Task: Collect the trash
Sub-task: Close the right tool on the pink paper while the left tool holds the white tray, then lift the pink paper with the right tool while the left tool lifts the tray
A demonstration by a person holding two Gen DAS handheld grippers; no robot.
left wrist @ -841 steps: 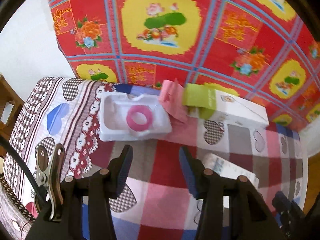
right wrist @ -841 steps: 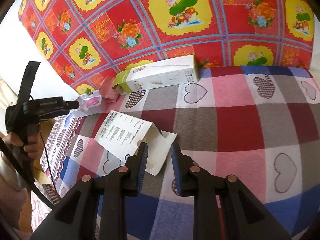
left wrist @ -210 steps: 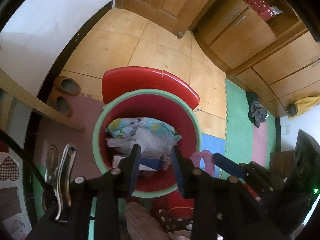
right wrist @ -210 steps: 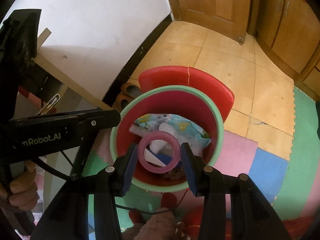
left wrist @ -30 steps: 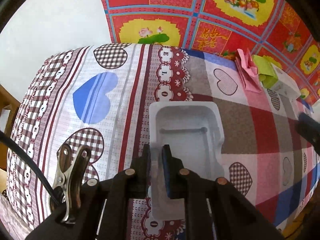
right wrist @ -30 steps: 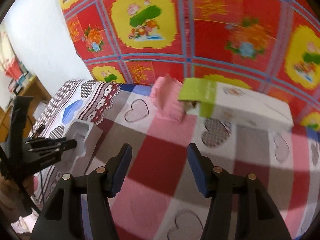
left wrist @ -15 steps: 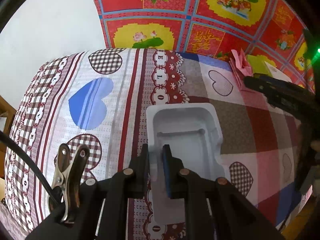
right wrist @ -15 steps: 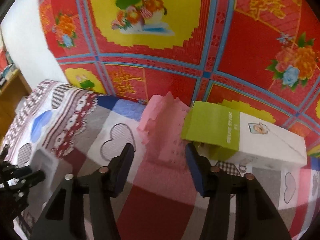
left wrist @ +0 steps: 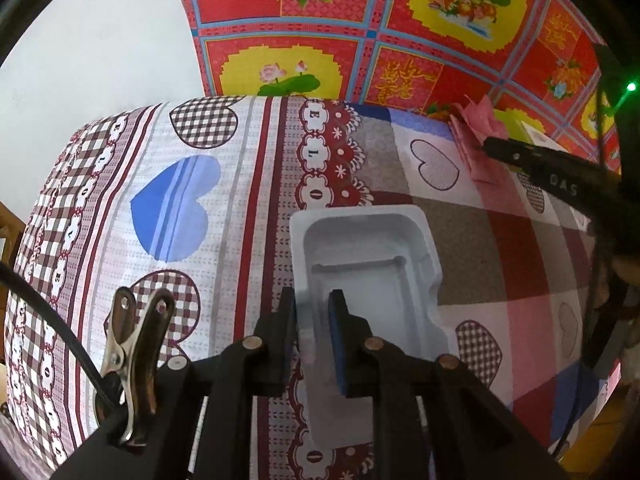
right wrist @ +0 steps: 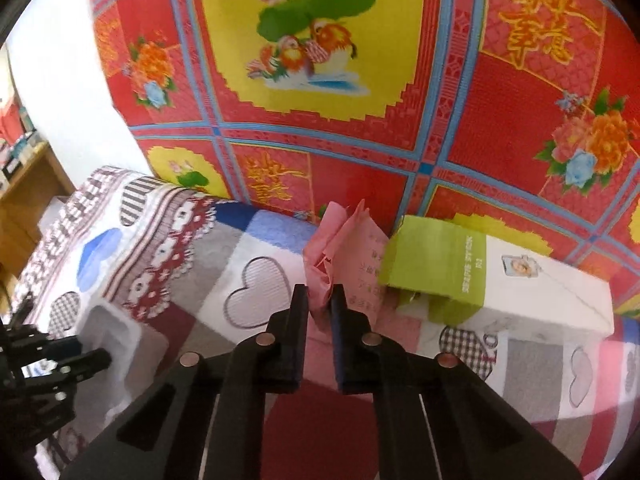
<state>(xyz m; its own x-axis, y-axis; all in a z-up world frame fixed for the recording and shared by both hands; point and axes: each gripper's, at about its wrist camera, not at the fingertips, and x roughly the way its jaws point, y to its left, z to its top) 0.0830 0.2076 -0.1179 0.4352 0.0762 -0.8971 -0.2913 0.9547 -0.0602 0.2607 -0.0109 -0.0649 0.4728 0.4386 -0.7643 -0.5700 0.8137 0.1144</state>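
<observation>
My left tongs [left wrist: 312,312] pinch the near wall of the white plastic tray [left wrist: 372,264], jaws just easing open, on the heart-patterned cloth [left wrist: 180,208]. My right tongs [right wrist: 319,306] are closing on the crumpled pink paper [right wrist: 344,248] between them. Only the right view shows the green-and-white box [right wrist: 480,280] whole, touching the paper's right side.

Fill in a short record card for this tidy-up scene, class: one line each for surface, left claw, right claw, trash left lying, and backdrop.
surface: bed cover with heart patches
left claw: jaws clamped on the rim of the white plastic tray
right claw: jaws closing, crumpled pink paper between them
trash left lying: green and white carton, right of the pink paper
backdrop: red and yellow floral cloth
</observation>
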